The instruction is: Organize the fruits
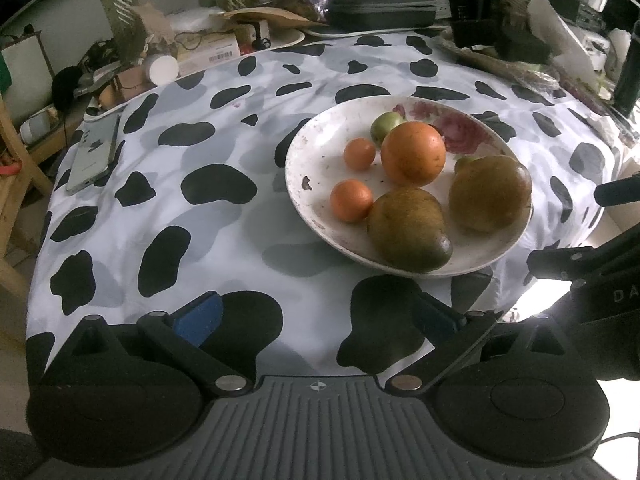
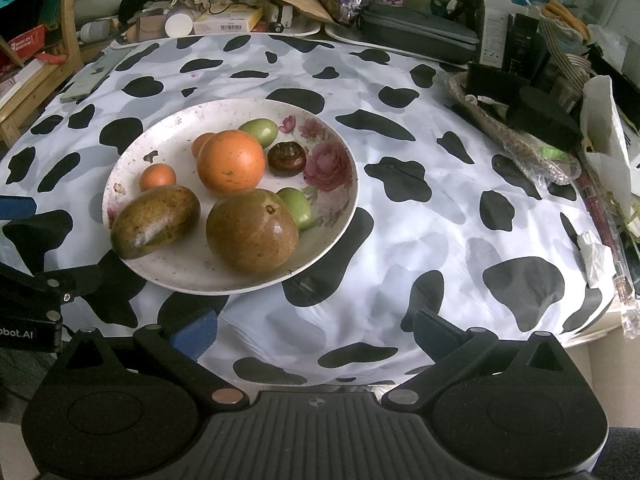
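A white flowered plate [image 1: 308,152] [image 2: 128,152] sits on the cow-print cloth and holds all the fruit. On it lie a big orange [image 1: 413,153] [image 2: 231,161], two small oranges [image 1: 359,153] [image 1: 351,200] [image 2: 157,177], two brown-green mangoes [image 1: 408,230] [image 1: 490,193] [image 2: 155,221] [image 2: 252,231], small green fruits [image 1: 385,125] [image 2: 260,131] [image 2: 296,207] and a dark brown fruit [image 2: 286,158]. My left gripper [image 1: 318,318] is open and empty, near the plate's front-left. My right gripper [image 2: 316,332] is open and empty, near the plate's front-right.
A phone [image 1: 94,154] [image 2: 90,80] lies at the cloth's left edge. Clutter lines the back: a grey case [image 1: 380,10] [image 2: 420,34], boxes, a white jar [image 1: 162,70]. A basket with dark items [image 2: 516,128] and a white bag [image 2: 604,136] stand at the right.
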### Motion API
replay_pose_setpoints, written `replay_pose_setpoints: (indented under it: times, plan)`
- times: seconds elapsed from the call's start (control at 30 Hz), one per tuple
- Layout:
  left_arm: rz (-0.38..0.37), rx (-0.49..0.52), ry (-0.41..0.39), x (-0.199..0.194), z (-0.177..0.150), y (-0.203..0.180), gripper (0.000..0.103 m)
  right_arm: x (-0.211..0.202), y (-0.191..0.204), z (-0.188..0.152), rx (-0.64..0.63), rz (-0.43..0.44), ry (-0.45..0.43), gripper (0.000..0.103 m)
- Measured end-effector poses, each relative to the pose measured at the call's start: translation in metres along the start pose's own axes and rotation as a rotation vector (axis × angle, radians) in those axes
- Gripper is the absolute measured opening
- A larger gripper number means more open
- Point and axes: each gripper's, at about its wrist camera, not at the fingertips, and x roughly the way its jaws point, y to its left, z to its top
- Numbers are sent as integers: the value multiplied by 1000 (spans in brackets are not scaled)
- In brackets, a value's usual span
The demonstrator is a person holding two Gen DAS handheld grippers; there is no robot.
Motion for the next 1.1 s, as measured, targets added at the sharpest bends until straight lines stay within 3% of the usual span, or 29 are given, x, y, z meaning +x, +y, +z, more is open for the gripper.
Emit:
replay_pose_setpoints:
  times: [1.1]
  plan:
    - [8, -2, 1, 1, -2, 2, 103, 0, 1, 0, -2, -1, -1, 103]
